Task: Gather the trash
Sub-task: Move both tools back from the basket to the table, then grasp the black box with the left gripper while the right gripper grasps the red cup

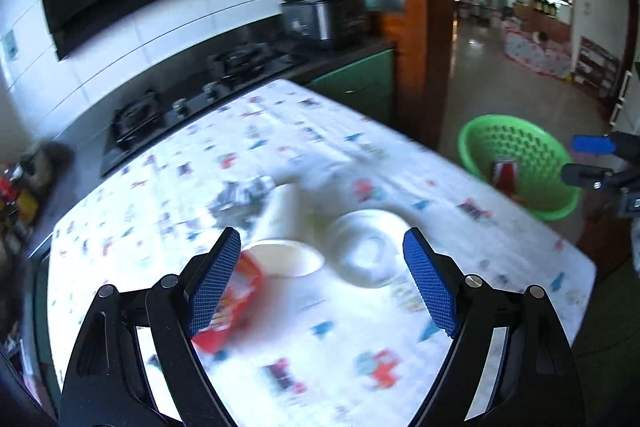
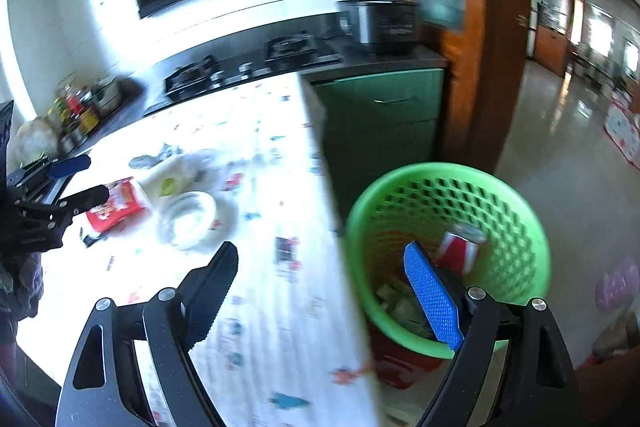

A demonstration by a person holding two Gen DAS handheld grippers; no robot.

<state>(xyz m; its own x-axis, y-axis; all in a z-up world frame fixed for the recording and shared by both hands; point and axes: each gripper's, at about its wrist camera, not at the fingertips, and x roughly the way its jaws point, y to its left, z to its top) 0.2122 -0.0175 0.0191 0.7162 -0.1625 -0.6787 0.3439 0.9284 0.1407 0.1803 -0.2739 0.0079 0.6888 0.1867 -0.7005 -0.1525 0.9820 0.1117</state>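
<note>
Left gripper [image 1: 322,281] is hovering over the table with its blue pads spread wide and nothing between them, so you're basically lined up for the next grab. Right under the fingers you're looking at the red snack cup [image 1: 232,303] lying on its side, mouth toward the middle of the table [image 1: 500,267], with the clear plastic lid [image 1: 370,247] just beside it. Go for one thing at a time; I'd say the cup is the easier call, since it's closest to your left pad. Try coming down so the pads are straddling the cup's body across its narrow way, not the rim, because a thin cup will probably squash or squirt out if you're pinching the lip.

Further out, the crumpled grey wrapper [image 1: 244,197] and a white bag or sheet [image 1: 288,205] are sitting near each other behind the cup. Everything's pretty blurry, so I can't tell whether they're overlapping.

Right gripper [image 2: 320,291] is also spread and empty, hanging over the table's edge with one pad above the green basket [image 2: 520,211], which is standing on the floor just beside the table. A red can [image 2: 458,247] and some paper scraps are already lying in it. Since that hand is parked by the basket, you're probably better off keeping it clear so the left has an open lane when it's carrying the cup over.
</note>
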